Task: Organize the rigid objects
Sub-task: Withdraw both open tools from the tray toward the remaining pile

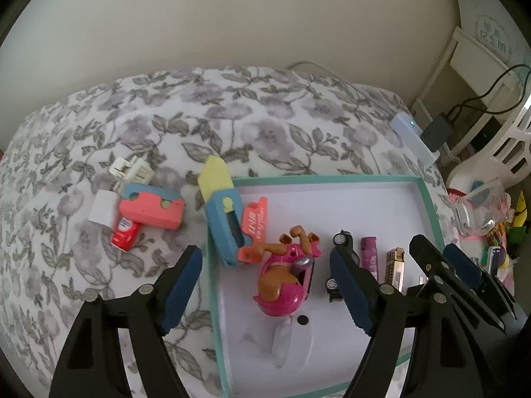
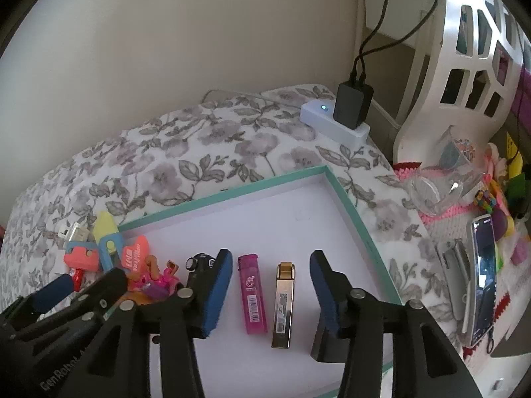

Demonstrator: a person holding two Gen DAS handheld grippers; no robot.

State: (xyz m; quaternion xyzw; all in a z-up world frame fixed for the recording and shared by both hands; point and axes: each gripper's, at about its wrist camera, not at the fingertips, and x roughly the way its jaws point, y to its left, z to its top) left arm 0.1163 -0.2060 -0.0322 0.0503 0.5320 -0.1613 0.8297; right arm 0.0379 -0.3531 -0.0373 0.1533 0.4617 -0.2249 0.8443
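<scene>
A white tray with a teal rim (image 1: 428, 199) (image 2: 351, 199) lies on a floral bedspread. In it are a pink toy vehicle with a brown dog figure (image 1: 285, 278), a small black toy car (image 1: 341, 242), a purple lighter (image 2: 251, 295) (image 1: 370, 252) and a gold lighter (image 2: 283, 305) (image 1: 395, 265). A blue and yellow utility knife (image 1: 220, 212) and an orange piece (image 1: 254, 229) lean on the tray's left rim. My left gripper (image 1: 265, 288) is open above the pink toy. My right gripper (image 2: 270, 288) is open, with both lighters between its fingers.
On the bedspread left of the tray lie a pink and blue knife (image 1: 151, 209), a red can (image 1: 125, 233), a white card (image 1: 101, 210) and a white clip (image 1: 131, 169). A white power strip with a black charger (image 2: 351, 109), a glass jar (image 2: 438, 185), a phone (image 2: 483, 275) and a white basket (image 2: 464, 49) are at the right.
</scene>
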